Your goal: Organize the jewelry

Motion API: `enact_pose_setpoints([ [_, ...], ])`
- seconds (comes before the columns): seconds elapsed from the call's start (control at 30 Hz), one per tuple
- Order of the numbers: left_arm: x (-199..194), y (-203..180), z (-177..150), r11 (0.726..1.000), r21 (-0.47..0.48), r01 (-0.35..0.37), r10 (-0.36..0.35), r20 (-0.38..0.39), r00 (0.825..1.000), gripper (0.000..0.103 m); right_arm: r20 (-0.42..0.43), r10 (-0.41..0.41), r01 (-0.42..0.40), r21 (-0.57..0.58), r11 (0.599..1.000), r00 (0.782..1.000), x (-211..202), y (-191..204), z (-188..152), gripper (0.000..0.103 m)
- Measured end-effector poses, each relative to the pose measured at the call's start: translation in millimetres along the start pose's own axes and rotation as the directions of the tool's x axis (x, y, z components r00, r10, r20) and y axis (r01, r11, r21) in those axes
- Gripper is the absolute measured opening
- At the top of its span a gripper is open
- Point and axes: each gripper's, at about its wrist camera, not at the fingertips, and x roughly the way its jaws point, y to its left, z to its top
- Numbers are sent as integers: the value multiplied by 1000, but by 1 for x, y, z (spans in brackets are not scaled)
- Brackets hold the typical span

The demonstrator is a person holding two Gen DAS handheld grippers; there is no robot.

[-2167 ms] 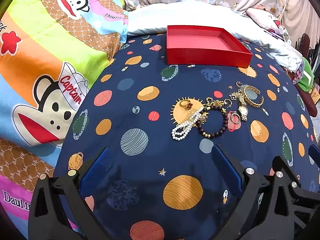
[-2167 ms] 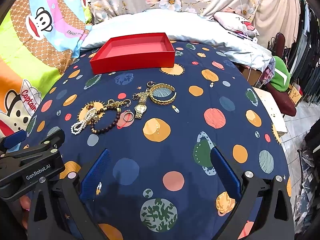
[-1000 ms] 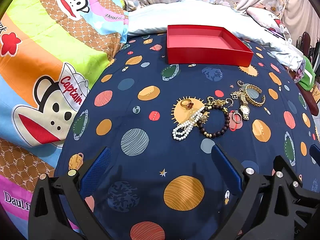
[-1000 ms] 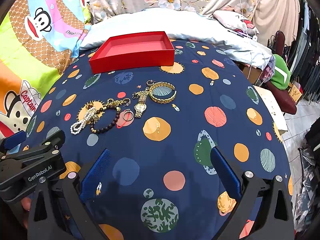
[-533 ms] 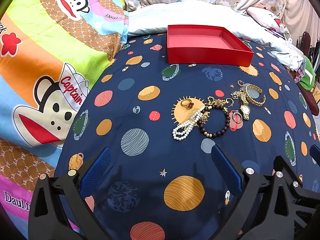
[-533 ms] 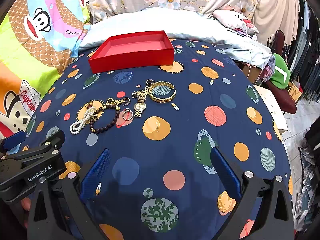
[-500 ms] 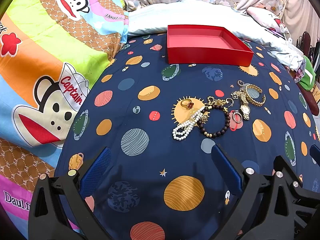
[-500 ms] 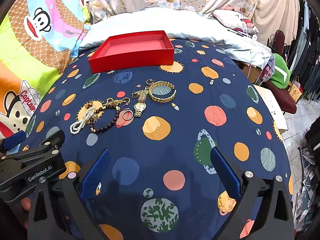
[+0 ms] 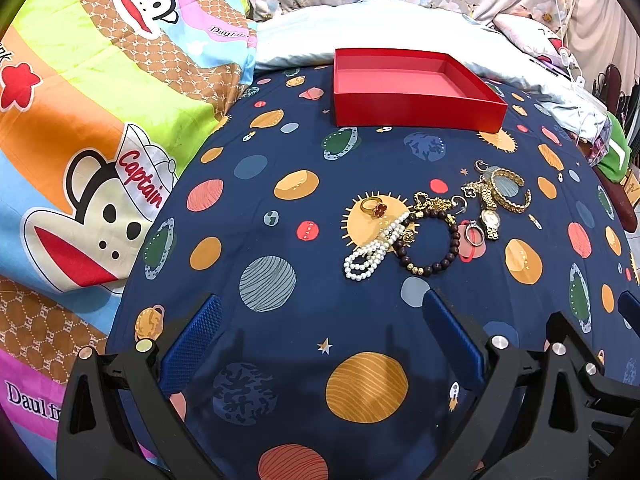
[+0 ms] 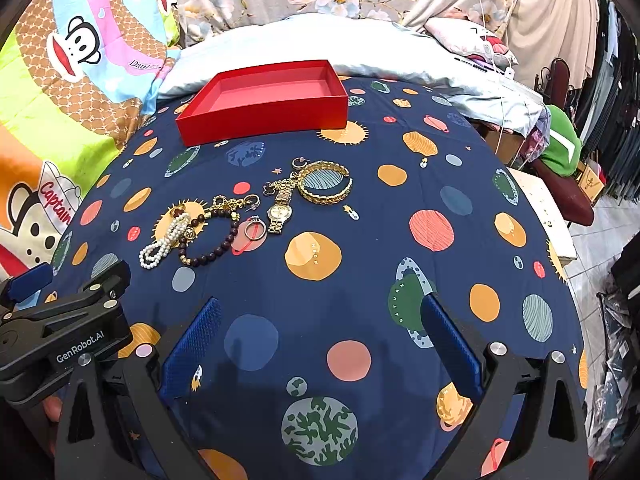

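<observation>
An empty red box point(image 9: 412, 88) point(image 10: 264, 100) sits at the far side of a navy planet-print cloth. In front of it lies a cluster of jewelry: a white pearl bracelet point(image 9: 370, 250) point(image 10: 162, 242), a dark bead bracelet point(image 9: 430, 242) point(image 10: 208, 240), a gold ring with a red flower point(image 9: 374, 207), a silver ring point(image 9: 473, 233) point(image 10: 255, 230), a gold watch point(image 9: 490, 210) point(image 10: 280, 208) and a gold cuff bangle point(image 9: 510, 192) point(image 10: 326, 186). My left gripper point(image 9: 322, 332) and my right gripper point(image 10: 320, 336) are both open and empty, near the cloth's front, short of the jewelry.
A bright monkey-print blanket point(image 9: 80, 120) lies to the left. A pale blue pillow point(image 10: 320, 48) and floral bedding lie behind the box. The bed's right edge drops to a tiled floor with clothes and a green item point(image 10: 560, 144). The left gripper's body point(image 10: 60, 332) shows at lower left.
Both grippers have drifted very slightly; the views are almost the same. The jewelry and the box have not moved.
</observation>
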Motion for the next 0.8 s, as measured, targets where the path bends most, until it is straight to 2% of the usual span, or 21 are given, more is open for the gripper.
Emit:
enact_pose_setpoints([
  [0.2, 6, -1, 0, 999, -6, 43, -43, -12, 999, 98, 4, 6, -6, 18, 1000, 1000, 3, -3, -2, 98],
  [0.5, 41, 20, 6, 989, -104, 104, -111, -62, 992, 98, -30, 21, -18, 77, 997, 999, 19, -21, 1, 98],
  [0.6, 52, 16, 10, 989, -84, 121, -127, -63, 990, 98, -35, 31, -27, 87, 996, 999, 22, -25, 5, 98],
  [0.7, 65, 6, 14, 988, -41, 151, -154, -68, 986, 90, -41, 36, -32, 96, 995, 999, 26, -27, 6, 98],
  [0.73, 69, 4, 15, 987, -34, 155, -157, -73, 985, 82, -43, 37, -33, 98, 995, 998, 27, -28, 6, 98],
  [0.8, 79, 1, 17, 986, -20, 165, -166, -87, 982, 76, -49, 40, -35, 103, 994, 998, 30, -29, 8, 98],
])
